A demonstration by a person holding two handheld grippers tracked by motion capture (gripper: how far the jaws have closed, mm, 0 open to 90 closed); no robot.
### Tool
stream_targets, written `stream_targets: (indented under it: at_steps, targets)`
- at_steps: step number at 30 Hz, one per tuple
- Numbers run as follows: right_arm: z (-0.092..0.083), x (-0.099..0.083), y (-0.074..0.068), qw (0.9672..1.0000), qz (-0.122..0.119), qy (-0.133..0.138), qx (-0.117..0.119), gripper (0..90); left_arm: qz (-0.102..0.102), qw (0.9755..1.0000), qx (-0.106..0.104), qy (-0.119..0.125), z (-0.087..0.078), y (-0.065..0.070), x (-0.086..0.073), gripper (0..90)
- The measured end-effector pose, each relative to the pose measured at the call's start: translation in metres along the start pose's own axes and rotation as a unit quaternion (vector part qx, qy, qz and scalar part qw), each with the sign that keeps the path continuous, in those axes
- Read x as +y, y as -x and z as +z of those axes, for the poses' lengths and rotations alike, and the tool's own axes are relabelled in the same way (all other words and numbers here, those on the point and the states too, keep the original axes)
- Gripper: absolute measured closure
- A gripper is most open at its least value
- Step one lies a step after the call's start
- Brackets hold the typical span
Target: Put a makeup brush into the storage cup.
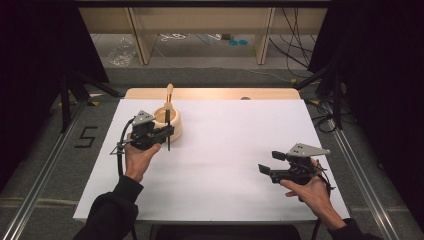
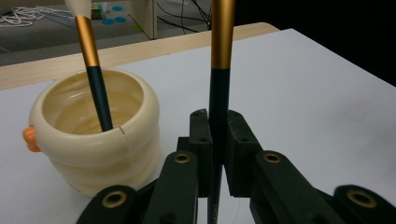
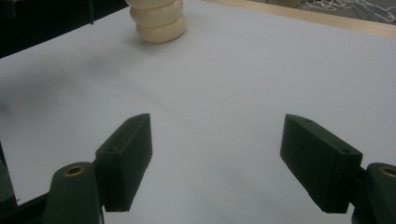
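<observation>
Dark-handled brush, light, stiff and slick, sits pinched upright mid-handle in the left gripper beside the cream pot, right gripper spread empty

Dark gold-banded brush upright, clamped beside cream ribbed pot, possibly ceramic, holding second brush
</observation>
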State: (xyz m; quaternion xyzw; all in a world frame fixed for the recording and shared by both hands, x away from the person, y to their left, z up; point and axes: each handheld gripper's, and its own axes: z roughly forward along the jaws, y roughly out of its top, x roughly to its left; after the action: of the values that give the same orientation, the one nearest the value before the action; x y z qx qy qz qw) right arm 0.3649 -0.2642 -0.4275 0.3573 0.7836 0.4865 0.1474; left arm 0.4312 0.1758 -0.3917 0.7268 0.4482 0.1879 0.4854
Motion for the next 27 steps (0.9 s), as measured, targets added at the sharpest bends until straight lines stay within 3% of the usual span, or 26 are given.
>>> stream_targets:
  at_steps: [4,5,6,15,17,22,23,27]
  targets:
    - [-0.001,-0.001,0.000,0.9999,-0.001,-0.011,-0.002,26.2,0.000,1.0000,0.006,0.002,-0.002,-0.006,0.010,83.1]
    - [0.000,-0.001,-0.001,0.9999,0.006,-0.012,0.009,26.2,0.003,1.0000,0.008,0.000,-0.002,-0.007,0.013,83.1]
    - [0.000,-0.001,0.000,0.9999,-0.002,-0.010,0.002,26.2,0.000,1.0000,0.008,0.002,-0.003,-0.008,0.016,83.1]
    - [0.003,-0.001,-0.002,0.9999,-0.003,-0.007,0.008,26.2,-0.008,0.9996,0.027,0.008,0.000,-0.020,0.031,83.1]
    - [0.003,-0.002,-0.002,0.9999,-0.003,-0.006,0.008,26.3,-0.001,0.9996,0.029,0.006,0.001,-0.023,0.034,83.1]
    - [0.002,-0.002,-0.002,0.9998,-0.001,-0.017,0.002,26.3,-0.007,0.9993,0.033,0.013,0.005,-0.028,0.041,83.1]
    - [0.004,-0.002,-0.002,0.9999,-0.002,-0.007,0.010,26.3,-0.008,0.9993,0.035,0.014,0.006,-0.029,0.043,83.1]
    - [0.004,-0.003,-0.001,0.9999,-0.005,-0.007,0.010,26.3,-0.008,0.9991,0.038,0.018,0.007,-0.032,0.050,83.1]
